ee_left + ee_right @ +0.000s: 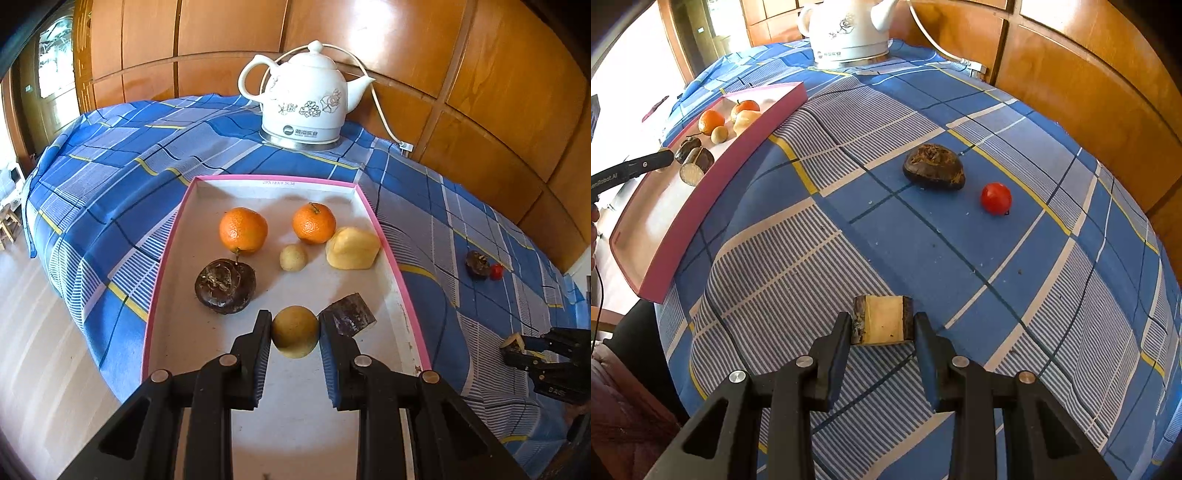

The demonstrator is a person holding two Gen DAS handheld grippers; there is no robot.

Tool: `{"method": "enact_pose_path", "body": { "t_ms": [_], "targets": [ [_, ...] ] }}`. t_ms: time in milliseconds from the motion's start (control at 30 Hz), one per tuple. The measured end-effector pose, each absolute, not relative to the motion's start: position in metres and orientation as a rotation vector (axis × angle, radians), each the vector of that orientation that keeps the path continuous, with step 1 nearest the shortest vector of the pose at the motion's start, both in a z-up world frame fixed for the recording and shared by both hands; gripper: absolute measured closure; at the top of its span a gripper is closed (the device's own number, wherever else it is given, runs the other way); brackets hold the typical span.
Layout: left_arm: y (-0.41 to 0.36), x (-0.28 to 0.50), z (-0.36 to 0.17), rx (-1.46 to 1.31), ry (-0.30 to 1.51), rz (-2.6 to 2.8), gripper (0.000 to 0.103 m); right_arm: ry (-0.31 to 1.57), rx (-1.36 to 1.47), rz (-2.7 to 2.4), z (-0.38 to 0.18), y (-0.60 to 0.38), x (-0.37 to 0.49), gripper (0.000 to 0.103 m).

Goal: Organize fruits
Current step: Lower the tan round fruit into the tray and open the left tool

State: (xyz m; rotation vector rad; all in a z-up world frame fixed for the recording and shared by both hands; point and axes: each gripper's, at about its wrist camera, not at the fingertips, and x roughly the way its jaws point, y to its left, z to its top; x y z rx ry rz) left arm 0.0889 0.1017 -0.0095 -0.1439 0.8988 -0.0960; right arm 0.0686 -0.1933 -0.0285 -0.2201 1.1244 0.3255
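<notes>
**Left wrist view: both grippers loaded, tray filling up**

Left wrist cam: left gripper [295, 334] is clamped on a small round yellow-brown fruit [295, 331], pads pressing both sides, held over the near end of the pink-rimmed tray [275, 178]. Looks like a drop-in pose, fruit sits just above the tray floor, next to a cut dark-skinned chunk [351, 317]. Already in the tray: two oranges [243, 229], a pale yellow lump [352, 248], a small tan round fruit [293, 257] and a dark brown wrinkled fruit [225, 286]. So the tray is prob. the collection spot.

Right wrist cam: right gripper [882, 326] is narrowed onto a sugarcane-like piece [882, 319], pale flesh up, dark rind vs. each pad, low over the blue plaid cloth [923, 258]. Whether it's lifted or resting, can't tell. Grip across the rind sides gives flat contact.

Left on the cloth, well apart from the tray: another dark wrinkled fruit [933, 167] w/ a small red tomato-like fruit [996, 198] near it. White kettle [304, 98] at the far edge, not part of the job.
</notes>
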Motion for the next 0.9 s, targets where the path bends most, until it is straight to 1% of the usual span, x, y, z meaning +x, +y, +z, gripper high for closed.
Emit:
{"method": "enact_pose_path", "body": {
  "t_ms": [467,700,900],
  "targets": [
    [0.107,0.094,-0.015,-0.174,0.924,-0.095,0.077,1.124,-0.221,0.325,-0.028,-0.193,0.069,0.069],
    [0.127,0.103,-0.016,-0.352,0.952,-0.149,0.077,1.124,-0.223,0.325,-0.028,-0.192,0.068,0.069],
    [0.13,0.112,-0.013,-0.373,0.947,-0.163,0.077,1.125,-0.226,0.322,-0.028,-0.192,0.068,0.069]
  ]
}}
